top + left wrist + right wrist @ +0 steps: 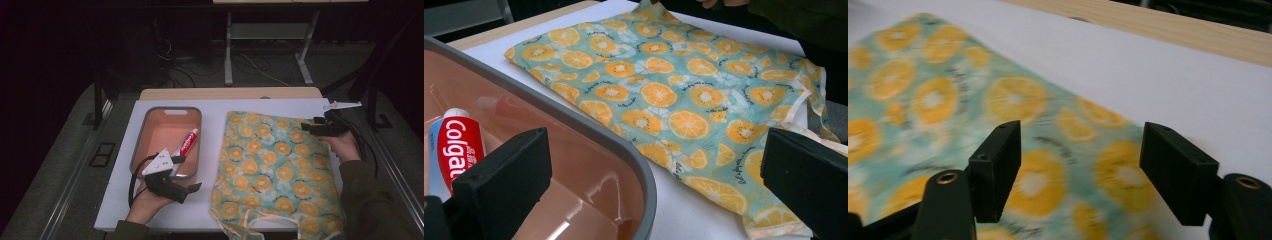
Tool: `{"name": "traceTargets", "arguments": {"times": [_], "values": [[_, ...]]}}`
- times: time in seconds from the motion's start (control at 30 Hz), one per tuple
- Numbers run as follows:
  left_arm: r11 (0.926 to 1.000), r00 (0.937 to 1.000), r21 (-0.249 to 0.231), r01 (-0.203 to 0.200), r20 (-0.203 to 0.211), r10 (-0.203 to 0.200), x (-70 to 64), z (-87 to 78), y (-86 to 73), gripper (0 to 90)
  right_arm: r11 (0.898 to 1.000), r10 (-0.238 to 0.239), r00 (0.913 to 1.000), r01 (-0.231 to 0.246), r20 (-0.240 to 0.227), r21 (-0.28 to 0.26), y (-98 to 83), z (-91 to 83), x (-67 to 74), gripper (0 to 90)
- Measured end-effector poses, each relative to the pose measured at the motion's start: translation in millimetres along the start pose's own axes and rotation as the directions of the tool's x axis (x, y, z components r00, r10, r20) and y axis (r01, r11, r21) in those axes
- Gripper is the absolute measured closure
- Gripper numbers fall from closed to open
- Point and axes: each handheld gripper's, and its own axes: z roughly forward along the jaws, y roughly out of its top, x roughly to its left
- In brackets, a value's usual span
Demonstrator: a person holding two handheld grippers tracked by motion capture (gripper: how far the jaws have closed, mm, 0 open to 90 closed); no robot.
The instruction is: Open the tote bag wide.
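Note:
A cloth printed with orange slices on teal lies spread flat over the right half of the white board. A grey-rimmed pink tray sits at the left and holds a red toothpaste tube. My left gripper is open and straddles the tray's near right corner, one jaw over the tray and the other toward the cloth. My right gripper hovers open just above the cloth's far right corner, with nothing between its jaws.
The white board rests on a wooden table whose far edge shows behind it. Bare board lies between tray and cloth. A sleeve runs along the cloth's right side. Desk legs and cables stand on the floor beyond.

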Motion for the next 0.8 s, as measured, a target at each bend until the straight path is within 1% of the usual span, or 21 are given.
{"name": "traceTargets", "arguments": {"times": [0.1, 0.13, 0.17, 0.2, 0.27, 0.3, 0.33, 0.37, 0.4, 0.43, 0.47, 0.5, 0.53, 0.57, 0.6, 0.67, 0.7, 0.73, 0.77, 0.8], "values": [[1.0000, 1.0000, 0.005, -0.004, 0.000, 0.004, 0.1, 0.9, -0.2, 0.0, 0.999, -0.032, 0.9979, 0.032, -0.057, -0.008, -3.3, -7.7, 17.4, 30.9], [1.0000, 1.0000, 0.005, -0.004, 0.000, 0.004, 0.1, 0.9, -0.2, 0.0, 0.999, -0.032, 0.9979, 0.032, -0.057, -0.008, -3.3, -7.7, 17.4, 30.9], [1.0000, 1.0000, 0.007, -0.004, -0.001, 0.004, 0.1, 1.1, -0.3, 0.0, 0.999, -0.050, 0.9962, 0.050, -0.071, -0.008, -4.8, -9.8, 23.3, 30.6], [0.9999, 1.0000, 0.010, -0.004, -0.002, 0.004, 0.2, 1.4, -0.6, 0.0, 0.997, -0.081, 0.9917, 0.080, -0.100, -0.012, -8.1, -15.2, 35.2, 30.4], [0.9999, 1.0000, 0.011, -0.003, -0.002, 0.003, 0.1, 1.6, -0.6, 0.0, 0.994, -0.106, 0.9869, 0.106, -0.122, -0.008, -11.2, -20.4, 46.3, 29.6], [0.9999, 1.0000, 0.010, -0.003, -0.002, 0.003, 0.1, 1.5, -0.5, 0.0, 0.994, -0.106, 0.9869, 0.106, -0.122, -0.008, -11.2, -20.4, 46.3, 29.6], [0.9999, 1.0000, 0.010, -0.003, -0.002, 0.003, 0.2, 1.4, -0.5, 0.0, 0.992, -0.126, 0.9805, 0.125, -0.151, -0.013, -16.0, -25.9, 56.0, 29.7], [0.9999, 1.0000, 0.010, -0.004, -0.002, 0.004, 0.3, 1.3, -0.6, 0.0, 0.991, -0.137, 0.9775, 0.137, -0.161, -0.012, -19.2, -28.2, 60.6, 29.6], [0.9999, 1.0000, 0.010, -0.004, -0.002, 0.004, 0.4, 1.3, -0.7, 0.0, 0.991, -0.137, 0.9775, 0.137, -0.161, -0.012, -19.2, -28.2, 60.6, 29.6], [0.9999, 1.0000, 0.010, -0.002, -0.003, 0.002, 0.4, 1.5, -0.8, 0.0, 0.987, -0.161, 0.9683, 0.163, -0.191, -0.007, -26.6, -32.3, 69.8, 29.7], [0.9999, 1.0000, 0.012, -0.004, -0.004, 0.004, 0.4, 1.8, -0.7, 0.0, 0.987, -0.161, 0.9683, 0.163, -0.191, -0.007, -26.6, -32.3, 69.8, 29.7], [0.9999, 1.0000, 0.013, -0.004, -0.004, 0.004, 0.2, 2.1, -0.8, 0.0, 0.984, -0.173, 0.9628, 0.177, -0.207, -0.001, -30.0, -34.3, 74.7, 29.6], [0.9999, 1.0000, 0.012, -0.001, -0.005, 0.001, -0.1, 2.3, -0.7, 0.0, 0.979, -0.194, 0.9507, 0.202, -0.242, 0.006, -36.7, -38.5, 85.8, 29.8], [0.9999, 1.0000, 0.010, 0.000, -0.005, 0.000, -0.2, 2.3, -0.6, 0.0, 0.976, -0.207, 0.9428, 0.217, -0.261, 0.010, -40.3, -40.3, 92.1, 29.9], [0.9999, 1.0000, 0.010, 0.000, -0.005, 0.000, -0.3, 2.3, -0.6, 0.0, 0.976, -0.207, 0.9428, 0.217, -0.261, 0.010, -40.3, -40.3, 92.1, 29.9], [0.9999, 1.0000, 0.010, 0.000, -0.006, 0.000, -0.5, 2.4, -0.6, 0.0, 0.967, -0.237, 0.9236, 0.254, -0.301, 0.016, -47.3, -43.6, 104.6, 30.0], [0.9999, 1.0000, 0.012, -0.002, -0.007, 0.002, -0.3, 2.3, -0.7, 0.0, 0.961, -0.252, 0.9031, 0.275, -0.347, 0.015, -53.9, -46.7, 116.9, 30.4], [0.9999, 1.0000, 0.011, -0.001, -0.007, 0.001, -0.3, 2.4, -0.7, 0.0, 0.961, -0.252, 0.9031, 0.275, -0.347, 0.015, -53.9, -46.7, 116.9, 30.6], [0.9999, 1.0000, 0.010, 0.000, -0.007, 0.000, -0.2, 2.4, -0.8, 0.0, 0.955, -0.268, 0.8825, 0.295, -0.386, 0.011, -59.6, -49.9, 129.3, 30.7], [0.9999, 1.0000, 0.011, 0.000, -0.007, 0.000, -0.1, 2.4, -0.8, 0.0, 0.955, -0.268, 0.8825, 0.295, -0.386, 0.011, -59.6, -49.9, 129.3, 30.7]]}}
